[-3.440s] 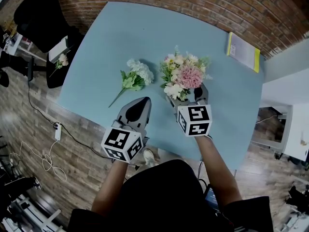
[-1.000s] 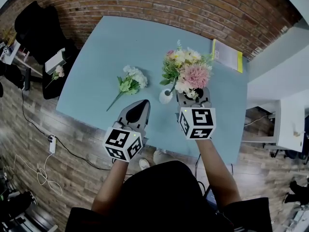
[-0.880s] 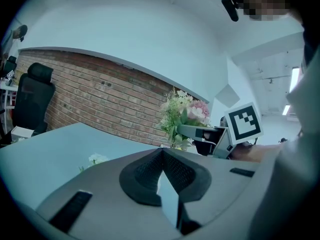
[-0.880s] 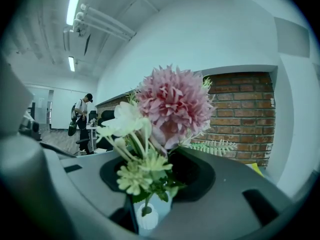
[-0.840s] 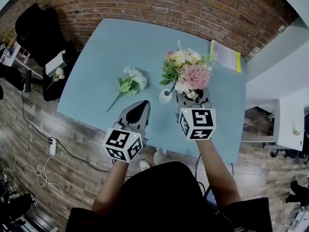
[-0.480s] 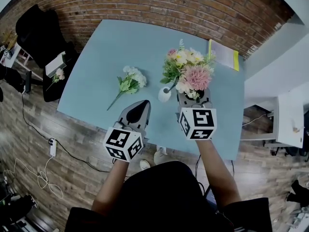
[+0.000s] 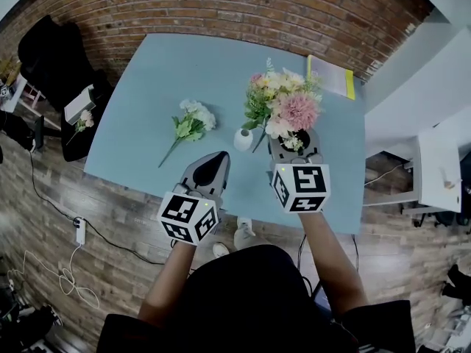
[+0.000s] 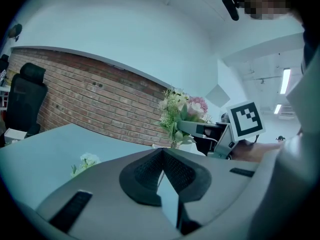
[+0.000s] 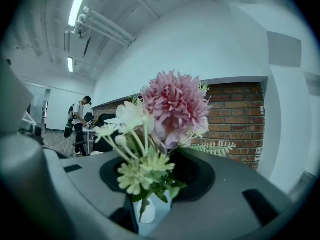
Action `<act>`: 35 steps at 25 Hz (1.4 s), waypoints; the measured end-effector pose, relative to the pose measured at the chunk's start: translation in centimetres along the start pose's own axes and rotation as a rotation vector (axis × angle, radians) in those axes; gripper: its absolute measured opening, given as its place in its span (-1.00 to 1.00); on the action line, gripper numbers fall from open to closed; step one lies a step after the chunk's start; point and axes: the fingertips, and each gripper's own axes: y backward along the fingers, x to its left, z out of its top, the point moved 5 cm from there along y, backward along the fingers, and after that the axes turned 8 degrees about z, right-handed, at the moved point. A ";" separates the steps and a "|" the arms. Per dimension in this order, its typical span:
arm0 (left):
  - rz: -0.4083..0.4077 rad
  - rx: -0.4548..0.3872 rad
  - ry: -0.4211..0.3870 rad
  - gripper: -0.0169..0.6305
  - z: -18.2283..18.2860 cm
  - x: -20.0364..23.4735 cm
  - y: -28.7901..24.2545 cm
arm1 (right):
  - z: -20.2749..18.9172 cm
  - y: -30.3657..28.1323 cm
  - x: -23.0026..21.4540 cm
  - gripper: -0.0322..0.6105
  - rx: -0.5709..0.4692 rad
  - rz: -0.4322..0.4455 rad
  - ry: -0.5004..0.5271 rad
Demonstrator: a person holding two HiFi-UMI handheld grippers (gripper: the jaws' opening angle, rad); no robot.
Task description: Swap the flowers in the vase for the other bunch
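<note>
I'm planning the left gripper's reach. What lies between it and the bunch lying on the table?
Nothing: in the head view only bare blue table separates the left gripper from the white-green bunch. The vase stands off to the right.

no word, number or brand can be read here. the left cube (image 7: 188, 217), behind the left jaws, and the right cube (image 7: 300, 187), behind the right jaws, carry only black-and-white square patterns — no letters. the yellow booklet (image 7: 330, 77), far ahead of the right jaws, is too small to read.
</note>
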 end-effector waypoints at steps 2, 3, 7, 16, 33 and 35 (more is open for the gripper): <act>-0.012 0.007 -0.004 -0.94 -0.3 -0.5 0.0 | -0.3 0.6 -0.3 -0.37 0.007 -0.012 -0.004; -0.018 0.011 -0.006 -0.94 -0.4 -0.8 0.0 | -0.4 1.0 -0.5 -0.37 0.010 -0.018 -0.006; -0.043 0.031 -0.010 -0.94 -1.0 -1.7 -0.3 | -0.9 2.2 -1.2 -0.37 0.020 -0.047 -0.019; -0.094 0.077 -0.026 -0.94 -2.5 -3.6 -1.1 | -3.4 5.2 -3.7 -0.37 0.091 -0.131 -0.056; -0.194 0.159 -0.036 -0.94 -5.4 -8.1 -3.9 | -9.5 10.8 -8.2 -0.37 0.254 -0.278 -0.144; -0.203 0.171 -0.034 -0.94 -5.8 -8.6 -4.2 | -10.4 11.3 -8.7 -0.37 0.276 -0.289 -0.152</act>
